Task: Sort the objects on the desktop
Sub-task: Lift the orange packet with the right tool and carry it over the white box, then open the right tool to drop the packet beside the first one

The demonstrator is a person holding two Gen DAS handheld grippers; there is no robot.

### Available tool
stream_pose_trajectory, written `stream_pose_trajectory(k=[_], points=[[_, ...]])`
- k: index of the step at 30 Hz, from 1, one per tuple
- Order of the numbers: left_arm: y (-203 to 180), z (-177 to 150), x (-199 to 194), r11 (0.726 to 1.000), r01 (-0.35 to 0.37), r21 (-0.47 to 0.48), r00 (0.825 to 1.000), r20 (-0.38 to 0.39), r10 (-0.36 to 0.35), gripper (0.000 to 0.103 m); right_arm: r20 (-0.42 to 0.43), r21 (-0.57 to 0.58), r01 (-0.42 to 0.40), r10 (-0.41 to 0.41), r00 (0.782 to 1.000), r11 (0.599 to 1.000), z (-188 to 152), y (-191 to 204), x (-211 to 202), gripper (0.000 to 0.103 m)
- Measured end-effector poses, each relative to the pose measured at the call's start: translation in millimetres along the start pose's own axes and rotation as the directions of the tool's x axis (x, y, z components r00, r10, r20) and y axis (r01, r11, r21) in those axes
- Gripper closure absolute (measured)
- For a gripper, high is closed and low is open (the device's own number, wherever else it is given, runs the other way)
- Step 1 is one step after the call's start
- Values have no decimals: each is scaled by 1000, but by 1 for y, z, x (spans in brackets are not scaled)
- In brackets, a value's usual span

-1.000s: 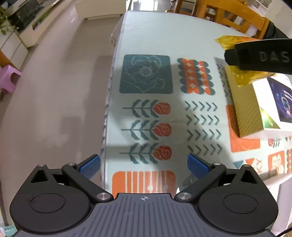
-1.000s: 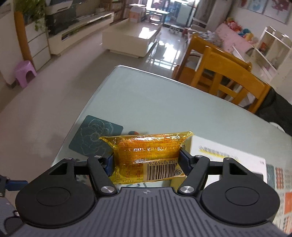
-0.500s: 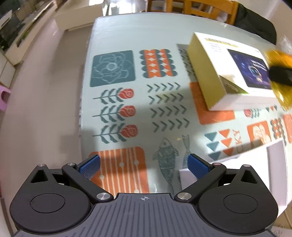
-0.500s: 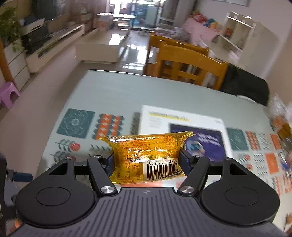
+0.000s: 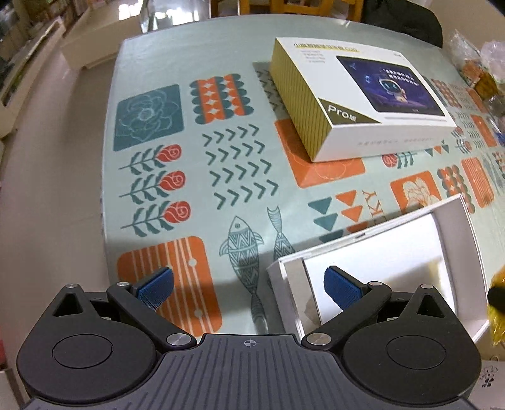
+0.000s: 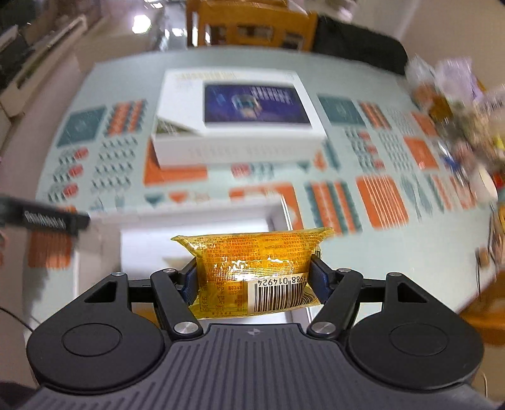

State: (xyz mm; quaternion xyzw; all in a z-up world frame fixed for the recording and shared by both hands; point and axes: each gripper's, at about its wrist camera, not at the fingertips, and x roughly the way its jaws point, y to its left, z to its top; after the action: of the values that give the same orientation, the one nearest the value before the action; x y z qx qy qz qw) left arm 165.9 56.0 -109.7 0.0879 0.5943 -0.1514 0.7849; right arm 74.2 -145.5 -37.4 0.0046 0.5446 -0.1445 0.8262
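Observation:
My right gripper (image 6: 254, 279) is shut on a yellow snack packet (image 6: 252, 268) with a barcode, held above an open white box (image 6: 195, 227) at the table's near edge. The packet's edge shows at the far right of the left wrist view (image 5: 497, 312). My left gripper (image 5: 249, 288) is open and empty, low over the table by the left rim of the white box (image 5: 467, 220). A closed white product box marked "Pro" (image 5: 356, 97) lies farther back; it also shows in the right wrist view (image 6: 236, 123).
The table has a patterned cloth (image 5: 233, 167). Several wrapped snacks and small items (image 6: 457, 104) crowd the right side of the table. Wooden chairs (image 6: 252, 25) stand behind the far edge. The table's left edge drops to the floor (image 5: 47, 157).
Both grippers have swung right and pulled back. The white open box has come into view under them. The right gripper still holds the packet, which was over the far left of the table before.

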Motion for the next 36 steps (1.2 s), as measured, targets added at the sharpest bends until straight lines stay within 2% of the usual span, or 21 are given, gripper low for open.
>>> stream_pose_trajectory(k=[6, 11, 16, 23, 25, 30, 34, 36], points=[[3, -2, -2, 1000, 13, 19, 1000, 0, -13, 0, -51, 22, 17, -16, 999, 1000, -20, 4, 1, 19], [6, -4, -5, 999, 30, 24, 999, 16, -30, 0, -89, 26, 6, -4, 996, 1000, -23, 12, 6, 18], [19, -8, 5, 999, 48, -15, 999, 1, -48, 0, -134, 92, -35, 47, 990, 995, -25, 2, 19, 18], [27, -6, 6, 995, 82, -58, 997, 19, -81, 0, -174, 43, -89, 95, 980, 995, -20, 5, 39, 18], [27, -4, 6, 994, 84, -73, 996, 27, -82, 0, -196, 13, -75, 77, 978, 997, -19, 8, 50, 18], [27, 0, 12, 991, 75, -114, 997, 15, -73, 0, -261, -13, -77, 71, 963, 997, -23, 9, 77, 17], [19, 2, 16, 993, 42, -109, 999, -3, -43, 0, -261, -19, -103, 94, 961, 995, -27, 4, 81, 16], [13, 3, 17, 995, 19, -102, 1000, -13, -21, 0, -259, -22, -116, 107, 960, 993, -29, 0, 83, 9]])
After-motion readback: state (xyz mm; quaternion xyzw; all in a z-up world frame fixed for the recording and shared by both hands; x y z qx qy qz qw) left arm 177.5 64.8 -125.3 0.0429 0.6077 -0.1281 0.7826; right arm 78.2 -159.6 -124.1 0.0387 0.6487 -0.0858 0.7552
